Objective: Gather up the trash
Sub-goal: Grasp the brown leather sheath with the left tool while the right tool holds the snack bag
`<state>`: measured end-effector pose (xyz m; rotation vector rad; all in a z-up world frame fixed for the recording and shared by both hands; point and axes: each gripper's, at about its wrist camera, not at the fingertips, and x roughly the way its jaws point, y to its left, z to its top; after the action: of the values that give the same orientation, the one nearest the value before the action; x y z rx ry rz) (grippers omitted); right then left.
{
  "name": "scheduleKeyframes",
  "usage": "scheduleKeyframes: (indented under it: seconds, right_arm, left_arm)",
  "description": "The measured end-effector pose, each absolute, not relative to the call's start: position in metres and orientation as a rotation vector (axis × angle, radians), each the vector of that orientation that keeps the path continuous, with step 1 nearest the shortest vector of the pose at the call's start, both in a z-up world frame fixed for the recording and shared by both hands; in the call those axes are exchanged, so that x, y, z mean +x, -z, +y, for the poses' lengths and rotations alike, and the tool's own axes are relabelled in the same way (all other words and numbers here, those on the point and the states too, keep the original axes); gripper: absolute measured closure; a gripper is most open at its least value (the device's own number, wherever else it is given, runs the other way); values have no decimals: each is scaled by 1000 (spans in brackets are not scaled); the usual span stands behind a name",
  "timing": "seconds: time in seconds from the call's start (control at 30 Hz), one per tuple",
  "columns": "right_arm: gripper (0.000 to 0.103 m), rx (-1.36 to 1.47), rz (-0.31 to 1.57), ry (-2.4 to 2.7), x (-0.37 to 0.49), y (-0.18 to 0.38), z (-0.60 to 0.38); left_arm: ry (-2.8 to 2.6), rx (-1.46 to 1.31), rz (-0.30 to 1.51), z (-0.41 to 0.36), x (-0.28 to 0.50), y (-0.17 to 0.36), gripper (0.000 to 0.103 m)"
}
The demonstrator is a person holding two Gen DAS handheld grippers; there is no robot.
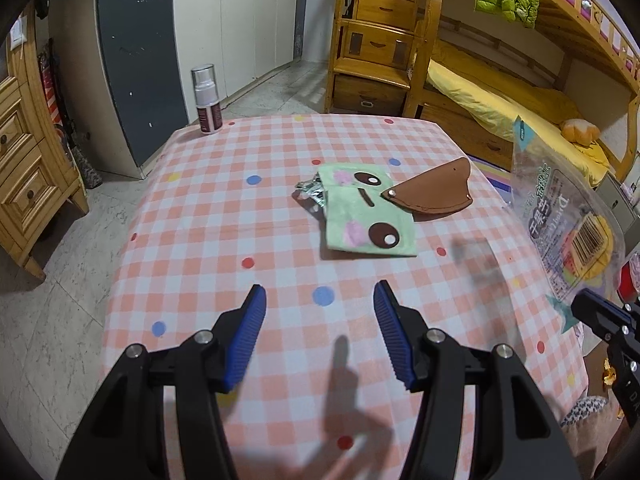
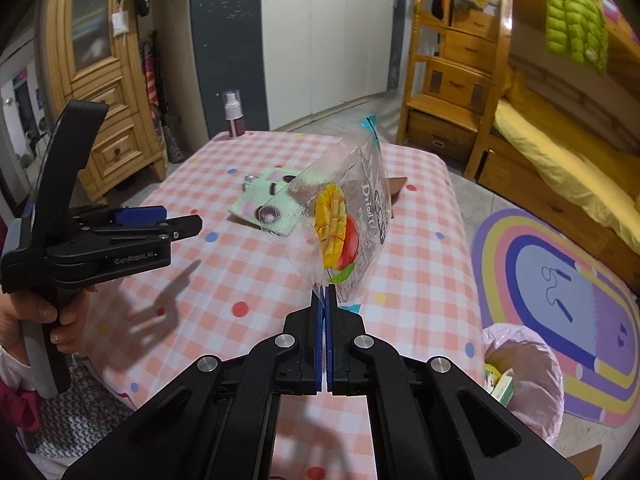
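My right gripper (image 2: pixel 324 292) is shut on the bottom edge of a clear dried-mango bag (image 2: pixel 348 220) and holds it upright above the table's right side; the bag also shows at the right of the left wrist view (image 1: pixel 568 216). My left gripper (image 1: pixel 320 304) is open and empty above the near part of the checked tablecloth (image 1: pixel 224 216); it also shows in the right wrist view (image 2: pixel 176 220). A crumpled silver wrapper (image 1: pixel 312 194) lies against the left edge of a green face-print pouch (image 1: pixel 364 212).
A brown leather sheath (image 1: pixel 436 192) lies beside the pouch. A spray bottle (image 1: pixel 206 100) stands at the far left corner. A bin lined with a pink bag (image 2: pixel 524 376) holding some trash stands on the floor right of the table. A bunk bed (image 2: pixel 560 148) is at right.
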<state>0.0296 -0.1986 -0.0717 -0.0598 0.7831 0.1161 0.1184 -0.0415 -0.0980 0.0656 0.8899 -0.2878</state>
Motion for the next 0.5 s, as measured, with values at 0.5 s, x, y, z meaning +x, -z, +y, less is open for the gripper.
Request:
scheduleKeyframes:
  seconds: [0.5]
  right_arm:
    - [102, 48, 799, -34, 64, 81, -266]
  left_arm:
    - [451, 260, 837, -146, 195, 113, 21]
